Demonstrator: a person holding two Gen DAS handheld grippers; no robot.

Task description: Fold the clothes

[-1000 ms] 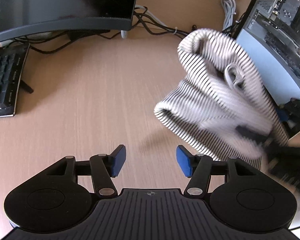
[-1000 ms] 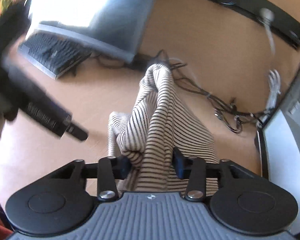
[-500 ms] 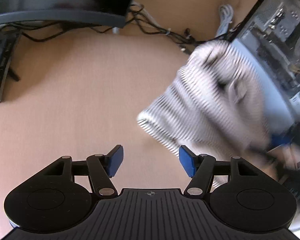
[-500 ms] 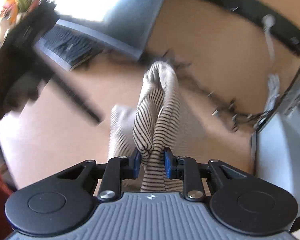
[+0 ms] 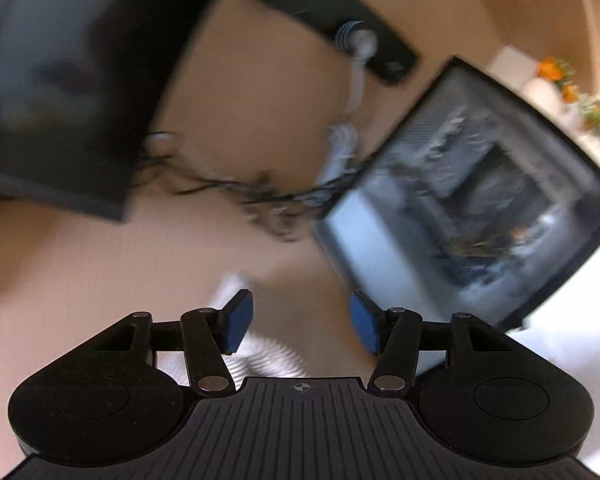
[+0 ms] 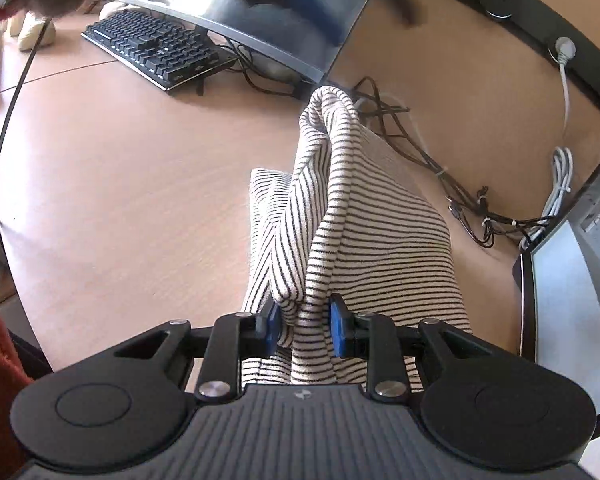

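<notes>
Hanging bunched, the striped garment point(image 6: 364, 232) sits clamped in the right gripper point(image 6: 305, 330); left gripper point(image 5: 302, 322) fingers apart.

A ribbed, soft-knit striped garment point(image 6: 364, 232) is lying on a matt wood-grain bench point(image 6: 132, 184), beside a glossy monitor point(image 6: 284, 16).

Blurred desk point(image 5: 80, 272), striped cloth point(image 5: 268, 360) beneath parted, empty left gripper point(image 5: 300, 320) fingers point(image 5: 240, 320)

wrist cams, angled down, shared desk point(image 6: 120, 184)
</notes>
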